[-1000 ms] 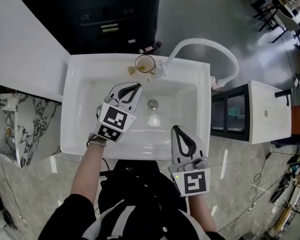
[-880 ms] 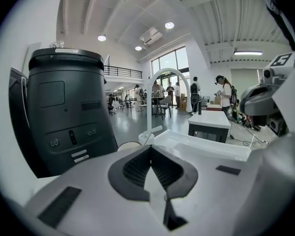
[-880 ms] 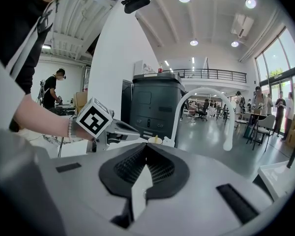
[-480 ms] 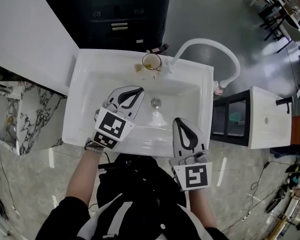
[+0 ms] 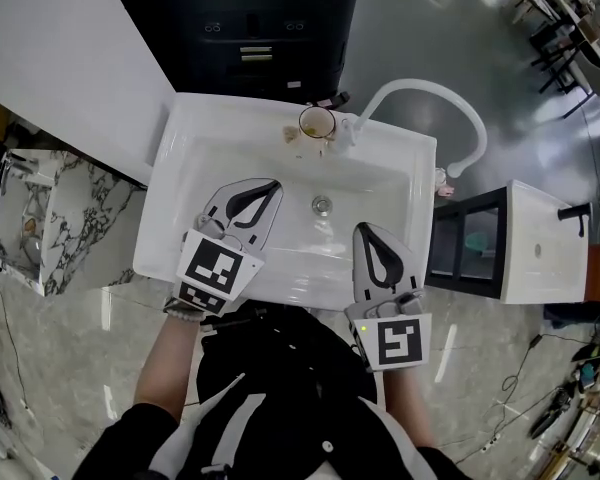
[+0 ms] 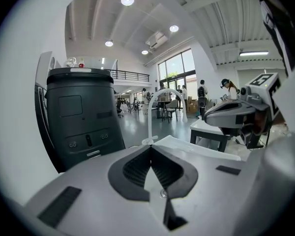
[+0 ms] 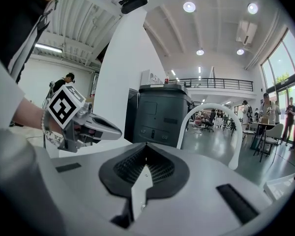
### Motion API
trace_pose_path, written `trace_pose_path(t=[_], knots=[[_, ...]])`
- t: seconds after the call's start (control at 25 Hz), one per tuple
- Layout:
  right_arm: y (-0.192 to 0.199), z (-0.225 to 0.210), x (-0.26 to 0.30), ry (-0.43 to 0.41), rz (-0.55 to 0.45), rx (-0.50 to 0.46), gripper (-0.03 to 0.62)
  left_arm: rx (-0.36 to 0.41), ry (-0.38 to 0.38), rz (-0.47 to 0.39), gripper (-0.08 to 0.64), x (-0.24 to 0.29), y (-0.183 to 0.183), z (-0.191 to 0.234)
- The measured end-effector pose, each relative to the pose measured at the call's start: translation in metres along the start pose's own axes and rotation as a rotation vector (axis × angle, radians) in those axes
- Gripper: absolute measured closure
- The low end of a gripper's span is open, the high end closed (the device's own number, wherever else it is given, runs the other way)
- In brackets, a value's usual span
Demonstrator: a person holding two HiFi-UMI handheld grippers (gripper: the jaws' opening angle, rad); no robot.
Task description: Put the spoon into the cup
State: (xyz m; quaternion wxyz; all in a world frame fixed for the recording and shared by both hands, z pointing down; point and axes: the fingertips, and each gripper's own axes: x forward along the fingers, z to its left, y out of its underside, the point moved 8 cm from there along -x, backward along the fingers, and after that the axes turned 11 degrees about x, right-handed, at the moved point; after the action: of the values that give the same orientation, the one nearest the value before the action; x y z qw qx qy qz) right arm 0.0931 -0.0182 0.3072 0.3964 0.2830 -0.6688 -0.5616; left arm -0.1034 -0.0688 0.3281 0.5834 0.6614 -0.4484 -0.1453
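Note:
A glass cup (image 5: pixel 316 121) stands on the back rim of the white sink (image 5: pixel 180 218), just left of the faucet base. A small yellowish thing (image 5: pixel 292 134) lies beside it; I cannot make out the spoon for certain. My left gripper (image 5: pixel 276 182) hovers over the left part of the basin, shut and empty, its pads meeting (image 6: pixel 150 146). Over the sink's front rim my right gripper (image 5: pixel 361 226) is also shut with nothing held (image 7: pixel 146 144). Each gripper shows in the other's view: the right one (image 6: pixel 209 118) and the left one (image 7: pixel 119 131).
The drain (image 5: pixel 322 205) lies mid-basin. A curved white faucet (image 5: pixel 420 93) arches over the right back corner. A dark cabinet (image 5: pixel 260 28) stands behind the sink, a white counter (image 5: pixel 60 68) to the left, a black side table (image 5: pixel 465 238) to the right.
My left gripper has lifted and drawn back from the cup toward the front of the basin, still shut. The right gripper has risen slightly.

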Motion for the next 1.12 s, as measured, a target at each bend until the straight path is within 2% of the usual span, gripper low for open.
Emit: trace_pose_path(t=[0.16, 0.44, 0.76, 1.12], knots=[[-0.001, 0.001, 0.0, -0.003, -0.001, -0.01, 0.592, -0.016, -0.027, -0.002, 0.558, -0.013, -0.001, -0.003], [-0.007, 0.002, 0.005, -0.018, -0.02, -0.012, 0.592, 0.009, -0.057, -0.006, 0.558, -0.032, -0.009, 0.0], [-0.009, 0.009, 0.009, -0.043, -0.039, -0.025, 0.592, -0.031, -0.095, -0.028, 0.558, -0.045, -0.01, 0.002], [-0.009, 0.013, 0.012, -0.062, -0.03, -0.04, 0.592, -0.034, -0.08, -0.029, 0.558, -0.046, -0.008, -0.003]])
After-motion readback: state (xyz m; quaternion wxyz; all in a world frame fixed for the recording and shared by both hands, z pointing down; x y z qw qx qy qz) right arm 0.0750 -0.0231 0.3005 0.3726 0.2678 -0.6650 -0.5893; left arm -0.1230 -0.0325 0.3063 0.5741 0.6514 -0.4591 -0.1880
